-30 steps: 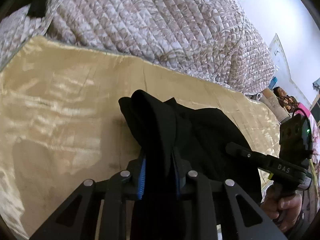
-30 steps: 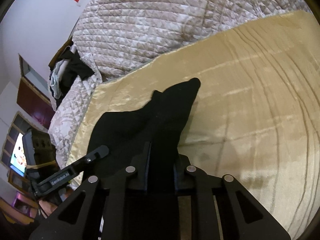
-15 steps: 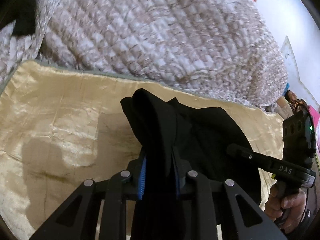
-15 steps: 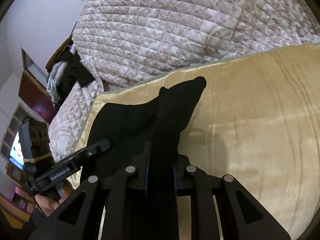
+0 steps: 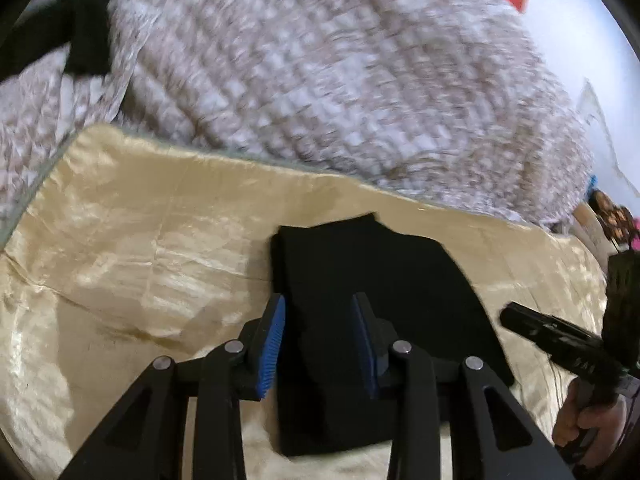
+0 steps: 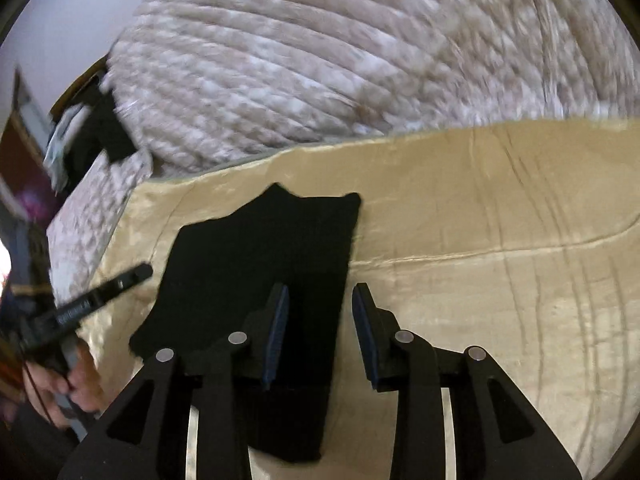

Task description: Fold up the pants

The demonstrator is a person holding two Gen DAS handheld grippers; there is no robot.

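The black pants (image 5: 360,280) lie folded into a flat, roughly rectangular bundle on a shiny golden satin sheet (image 5: 140,240) spread over the bed. Their fabric is so dark that no seams or folds can be read; only the outline shows, with a small peak along the far edge and a wider flare toward the right side in the left wrist view.

The left gripper (image 5: 320,336) hangs just over the near left part of the bundle with its jaws spread apart, the blue ribbed pads (image 5: 272,344) standing clear on either side of the cloth and clamping nothing. Whether the fingertips brush the fabric cannot be told.

The right gripper (image 6: 320,332) is likewise parted, holding nothing; its left finger sits over the pants' (image 6: 260,260) right-hand strip while its right finger is over bare sheet (image 6: 500,260), so the bundle's right edge runs between the two.

Behind the sheet rises a quilted beige-and-white comforter (image 5: 320,80), blurred in both views. Each camera catches the other gripper at the frame's edge, gripped by a bare hand (image 6: 60,384).
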